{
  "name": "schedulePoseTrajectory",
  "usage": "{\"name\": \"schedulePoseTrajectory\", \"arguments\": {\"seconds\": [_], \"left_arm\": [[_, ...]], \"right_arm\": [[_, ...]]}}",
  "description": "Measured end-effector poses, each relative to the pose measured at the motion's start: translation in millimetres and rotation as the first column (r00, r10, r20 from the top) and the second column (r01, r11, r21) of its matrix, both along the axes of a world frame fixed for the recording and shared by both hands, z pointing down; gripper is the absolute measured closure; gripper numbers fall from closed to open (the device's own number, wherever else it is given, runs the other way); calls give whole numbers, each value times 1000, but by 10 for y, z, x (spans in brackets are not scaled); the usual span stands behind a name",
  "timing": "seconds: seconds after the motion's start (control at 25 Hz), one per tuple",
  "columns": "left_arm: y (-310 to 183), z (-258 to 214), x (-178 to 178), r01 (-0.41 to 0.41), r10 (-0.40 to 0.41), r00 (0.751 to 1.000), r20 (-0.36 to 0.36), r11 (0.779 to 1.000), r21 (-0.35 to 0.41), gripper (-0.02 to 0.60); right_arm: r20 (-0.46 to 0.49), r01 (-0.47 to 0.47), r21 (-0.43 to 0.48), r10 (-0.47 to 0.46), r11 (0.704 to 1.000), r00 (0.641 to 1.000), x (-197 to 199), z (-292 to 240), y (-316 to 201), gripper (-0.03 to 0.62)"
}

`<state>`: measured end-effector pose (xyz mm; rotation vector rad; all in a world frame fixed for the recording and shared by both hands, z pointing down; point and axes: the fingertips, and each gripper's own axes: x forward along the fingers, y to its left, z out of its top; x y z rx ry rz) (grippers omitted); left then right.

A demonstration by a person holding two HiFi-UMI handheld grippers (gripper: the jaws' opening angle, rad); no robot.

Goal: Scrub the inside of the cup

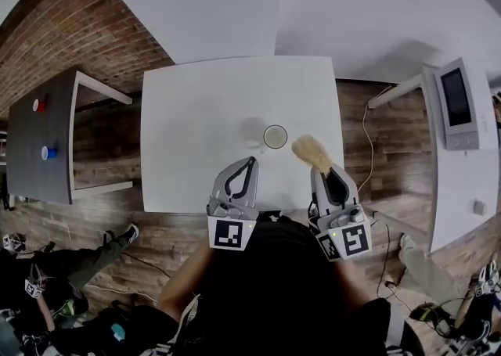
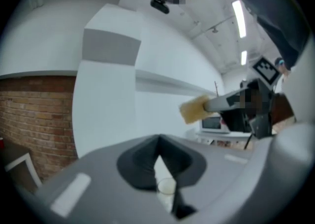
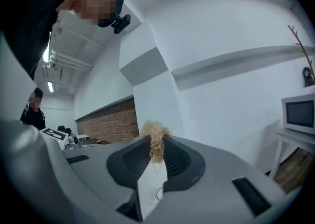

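- Left gripper [image 1: 251,160] hangs over the desk's [image 1: 188,104] front edge, jaws pressed together, nothing in them.
- Cup [image 1: 275,136] stands upright, right of the desk's middle, nearer the front edge.
- Right gripper [image 1: 317,168] is clamped on a straw-coloured scrubber [image 1: 311,151], just right of the cup.

A white table [image 1: 196,127] stands on a wooden plank floor [image 1: 352,112], with a small clear cup [image 1: 275,136] upright on it, right of its middle.
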<state>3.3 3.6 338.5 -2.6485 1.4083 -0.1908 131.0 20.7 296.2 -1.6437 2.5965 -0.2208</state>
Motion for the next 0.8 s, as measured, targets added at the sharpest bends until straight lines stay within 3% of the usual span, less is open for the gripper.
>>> {"name": "schedulePoseTrajectory", "arguments": {"seconds": [0.16, 0.8], "left_arm": [[37, -88, -20, 6, -7, 1000, 15, 1000, 31, 577], [34, -29, -79, -17, 17, 1000, -23, 1000, 6, 578]], "right_arm": [[-24, -17, 5, 17, 1000, 1000, 2, -9, 38, 542], [-48, -48, -2, 47, 999, 998, -48, 25, 16, 542]]}}
